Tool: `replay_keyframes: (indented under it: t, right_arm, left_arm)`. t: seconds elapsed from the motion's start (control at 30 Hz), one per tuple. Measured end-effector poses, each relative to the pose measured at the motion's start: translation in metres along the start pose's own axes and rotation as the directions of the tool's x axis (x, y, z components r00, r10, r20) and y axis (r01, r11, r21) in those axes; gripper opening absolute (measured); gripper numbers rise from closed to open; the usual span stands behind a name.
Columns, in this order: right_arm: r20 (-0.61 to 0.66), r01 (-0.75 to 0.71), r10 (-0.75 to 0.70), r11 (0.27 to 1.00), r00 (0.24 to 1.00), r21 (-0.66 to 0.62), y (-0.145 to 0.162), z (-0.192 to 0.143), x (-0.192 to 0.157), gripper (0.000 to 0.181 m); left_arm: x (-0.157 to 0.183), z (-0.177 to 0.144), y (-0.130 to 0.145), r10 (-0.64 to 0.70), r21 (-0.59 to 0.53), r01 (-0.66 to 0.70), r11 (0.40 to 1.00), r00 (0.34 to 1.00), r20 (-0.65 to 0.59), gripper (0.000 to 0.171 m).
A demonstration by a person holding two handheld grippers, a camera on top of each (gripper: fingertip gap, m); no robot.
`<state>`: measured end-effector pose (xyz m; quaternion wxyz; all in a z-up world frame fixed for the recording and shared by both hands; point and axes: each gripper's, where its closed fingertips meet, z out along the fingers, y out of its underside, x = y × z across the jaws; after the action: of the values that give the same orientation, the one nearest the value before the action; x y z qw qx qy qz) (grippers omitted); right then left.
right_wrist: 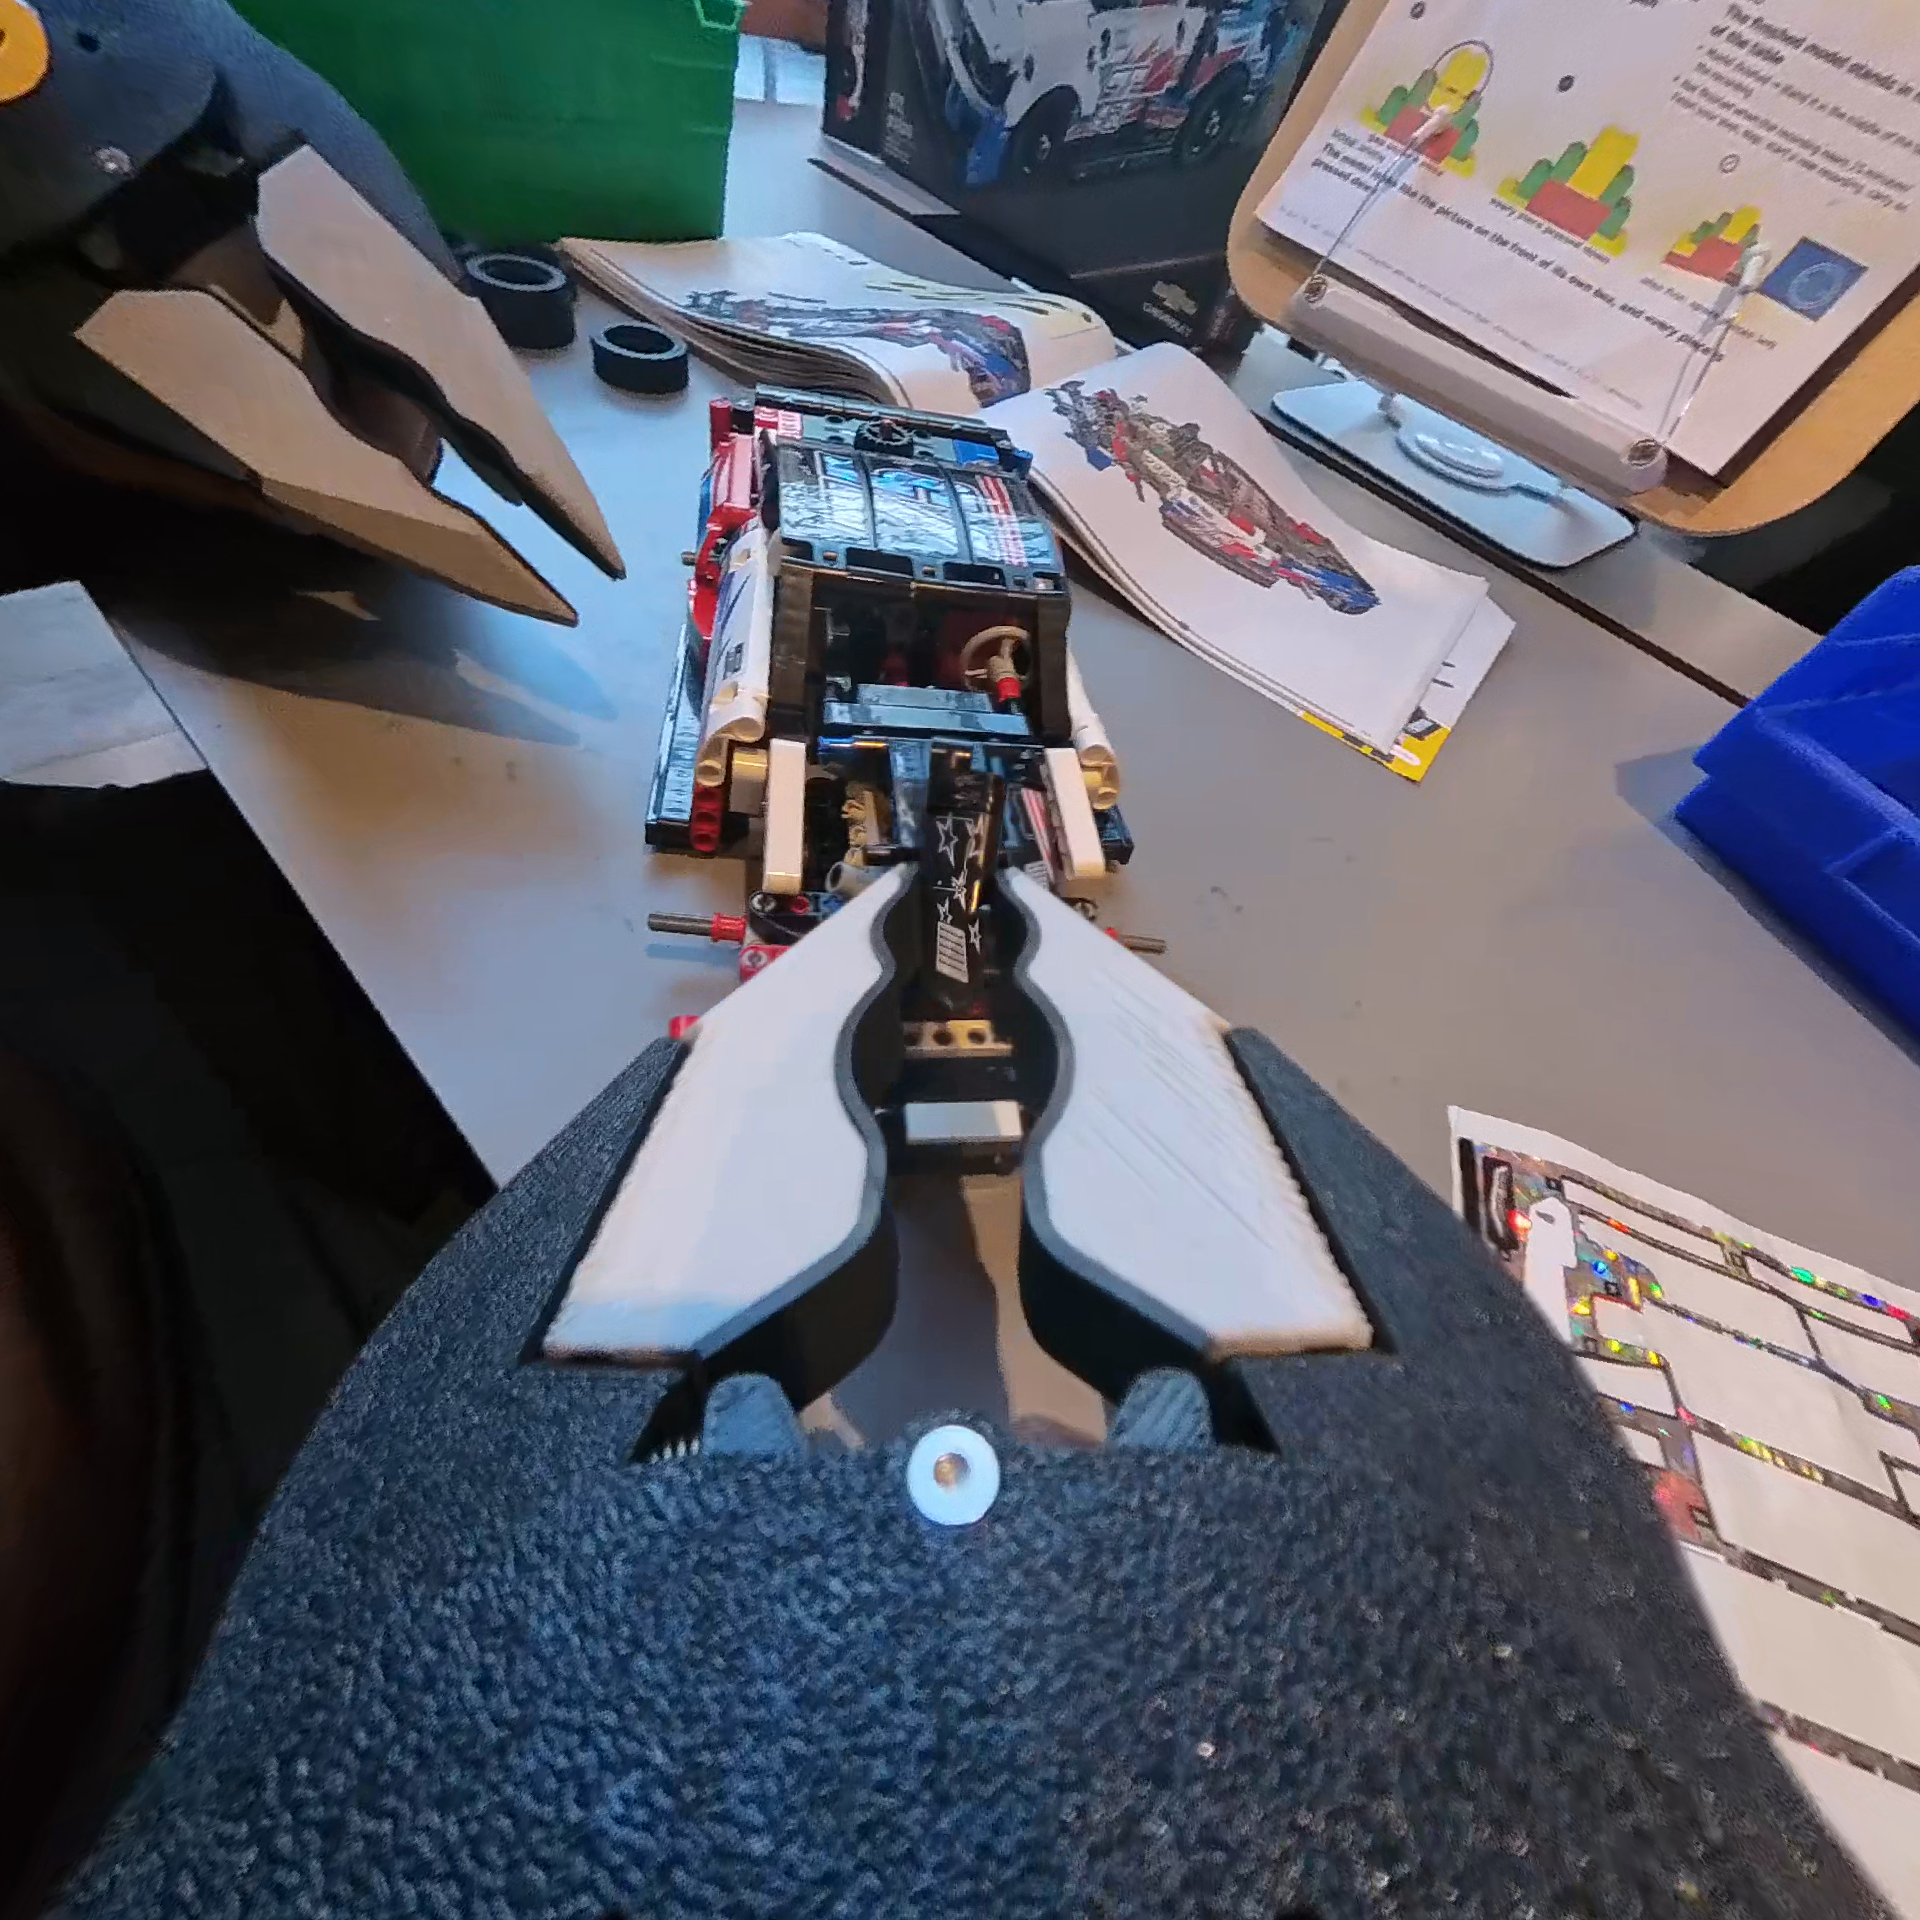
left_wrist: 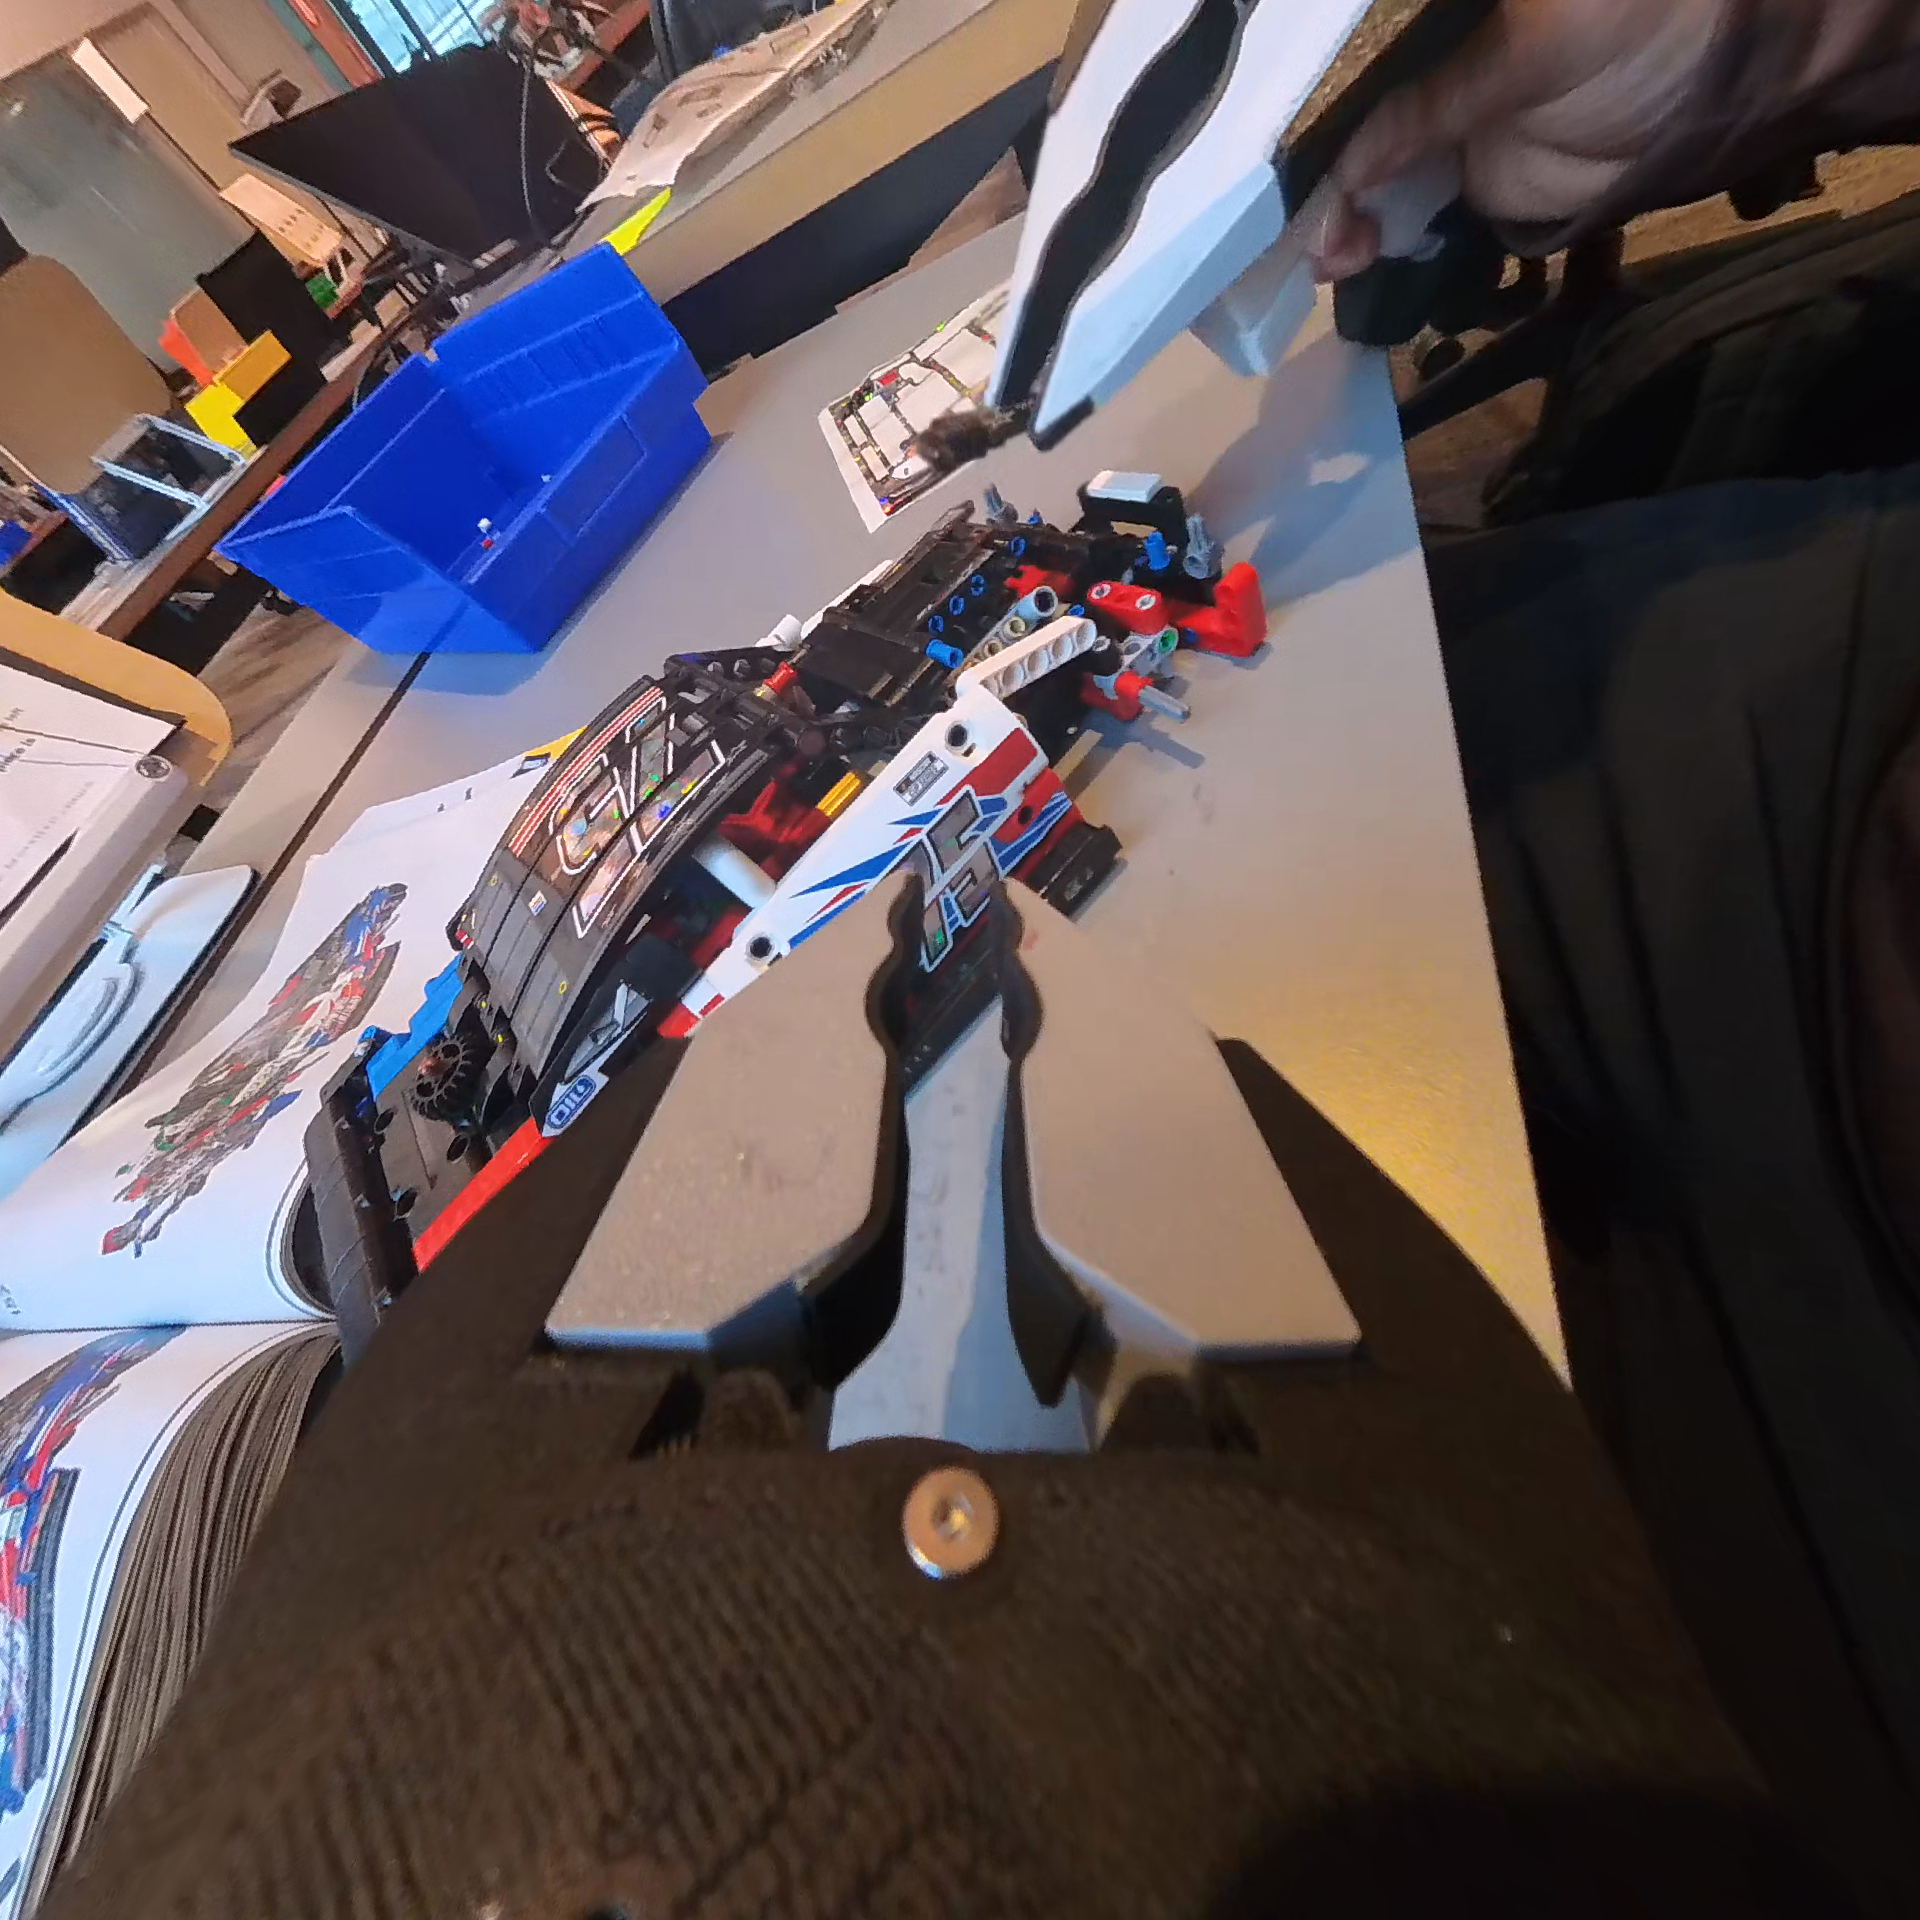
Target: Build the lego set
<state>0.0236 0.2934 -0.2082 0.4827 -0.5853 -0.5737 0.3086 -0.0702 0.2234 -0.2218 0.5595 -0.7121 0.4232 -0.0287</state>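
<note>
A partly built Lego race car (left_wrist: 727, 831) lies on the grey table, with a black roof and white, red and blue side panels. It also shows in the right wrist view (right_wrist: 914, 540), seen along its length. My right gripper (right_wrist: 956, 883) is shut on a narrow black panel piece with star stickers (right_wrist: 956, 914) and holds it over the car's near end. In the left wrist view the right gripper (left_wrist: 1013, 416) hangs above the car's far end with the dark piece (left_wrist: 951, 442) at its tips. My left gripper (left_wrist: 954, 894) is slightly open and empty beside the car's side panel, and shows in the right wrist view (right_wrist: 594, 592).
An open instruction booklet (right_wrist: 1195, 488) lies beside the car. A sticker sheet (right_wrist: 1714, 1403) and a blue bin (right_wrist: 1829, 810) lie to the right. Two black tyres (right_wrist: 639, 358), a green bin (right_wrist: 520, 104), the set's box (right_wrist: 1039, 104) and a paper stand (right_wrist: 1558, 208) are at the back. The tips of one gripper are about 12 cm away from the tips of the other.
</note>
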Motion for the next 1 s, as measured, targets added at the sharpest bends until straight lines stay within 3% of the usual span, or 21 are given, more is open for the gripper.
replay_keyframes:
  t: [0.23, 0.6, 0.9, 1.0]
  right_arm:
    - [-0.039, 0.007, -0.006, 1.000, 0.999, 0.015, -0.001, 0.000, 0.009, 0.013]
    - [0.047, -0.048, 0.047, 0.999, 0.998, 0.017, -0.003, 0.002, 0.000, 0.014]
    - [0.100, 0.071, -0.066, 0.996, 0.993, -0.048, -0.003, 0.006, -0.025, 0.013]
    - [0.105, 0.126, -0.118, 0.989, 0.987, -0.077, -0.001, 0.007, -0.032, 0.013]
  left_arm:
    - [-0.004, -0.006, -0.002, -0.061, 0.029, 0.061, 0.998, 0.998, -0.012, 0.009]
    - [-0.007, -0.005, 0.001, -0.088, 0.014, 0.088, 0.996, 0.996, -0.012, 0.009]
    - [-0.002, 0.001, 0.005, -0.067, -0.034, 0.067, 0.997, 0.998, -0.015, 0.012]
    - [0.009, 0.005, -0.008, -0.092, -0.010, 0.092, 0.996, 0.994, -0.064, 0.017]
